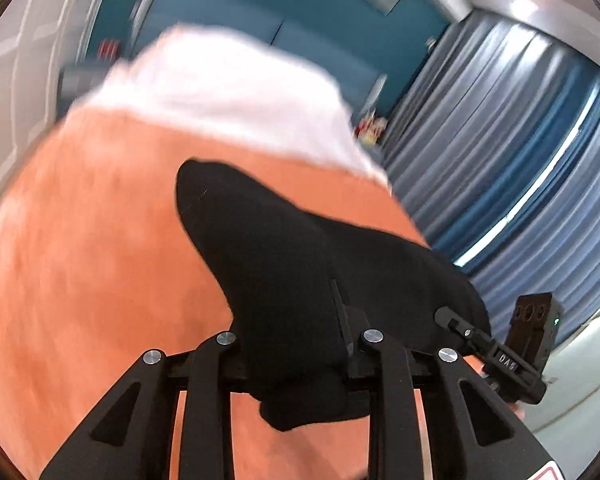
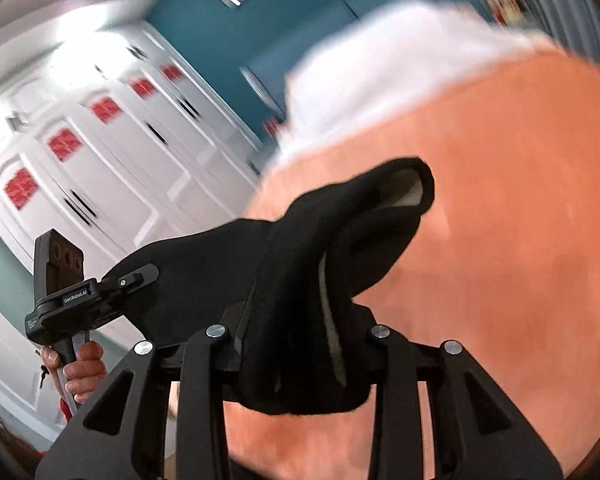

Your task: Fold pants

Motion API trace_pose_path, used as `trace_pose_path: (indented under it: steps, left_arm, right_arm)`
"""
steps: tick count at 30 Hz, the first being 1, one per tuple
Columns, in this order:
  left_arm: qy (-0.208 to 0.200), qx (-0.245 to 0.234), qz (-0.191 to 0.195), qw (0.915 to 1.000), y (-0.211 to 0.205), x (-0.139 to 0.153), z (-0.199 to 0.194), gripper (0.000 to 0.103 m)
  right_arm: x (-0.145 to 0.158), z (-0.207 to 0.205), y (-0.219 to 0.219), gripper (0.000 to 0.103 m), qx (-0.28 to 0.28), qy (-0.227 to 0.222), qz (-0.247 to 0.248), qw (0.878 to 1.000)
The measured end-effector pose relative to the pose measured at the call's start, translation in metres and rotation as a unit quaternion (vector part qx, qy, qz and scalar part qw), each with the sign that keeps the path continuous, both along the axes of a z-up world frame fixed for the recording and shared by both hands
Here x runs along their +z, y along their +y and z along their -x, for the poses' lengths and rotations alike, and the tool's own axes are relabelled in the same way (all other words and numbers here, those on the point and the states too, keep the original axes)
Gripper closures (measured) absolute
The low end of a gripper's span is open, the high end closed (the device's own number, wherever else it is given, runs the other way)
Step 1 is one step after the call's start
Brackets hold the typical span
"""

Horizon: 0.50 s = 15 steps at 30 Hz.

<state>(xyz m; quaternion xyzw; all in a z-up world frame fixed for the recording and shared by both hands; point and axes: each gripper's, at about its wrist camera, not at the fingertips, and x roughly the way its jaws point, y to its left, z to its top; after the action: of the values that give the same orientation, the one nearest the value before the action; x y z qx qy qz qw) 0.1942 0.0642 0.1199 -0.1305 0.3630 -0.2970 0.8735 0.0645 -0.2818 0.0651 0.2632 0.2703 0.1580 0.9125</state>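
Note:
The black pants (image 1: 284,264) hang lifted above the orange bed cover (image 1: 92,248). My left gripper (image 1: 296,360) is shut on one part of them, with cloth bunched between the fingers. In the right wrist view the black pants (image 2: 340,240) show a pale lining, and my right gripper (image 2: 300,360) is shut on a thick fold of them. The cloth stretches between the two grippers. The right gripper (image 1: 512,360) shows at the right edge of the left view; the left gripper (image 2: 68,300) shows at the left of the right view. Both views are blurred.
A white pillow or sheet (image 1: 228,92) lies at the far end of the bed (image 2: 500,240). White wardrobe doors with red decals (image 2: 100,152) stand on one side, grey-blue curtains (image 1: 500,152) on the other, and a teal wall (image 1: 260,12) behind.

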Motion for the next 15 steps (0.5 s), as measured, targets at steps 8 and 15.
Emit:
trace_pose_path:
  steps: [8,15]
  left_arm:
    - [-0.049,0.049,-0.066,0.9954,-0.060,-0.076,-0.172,0.073]
    - [0.112,0.073,-0.206,0.9695,-0.082,-0.317,-0.275,0.067]
  right_arm:
    - [-0.050,-0.215,-0.035,0.068,-0.036,-0.027,0.008,0.999]
    - [-0.280,-0.323,-0.049,0.055,-0.060,0.224,0.057,0.971]
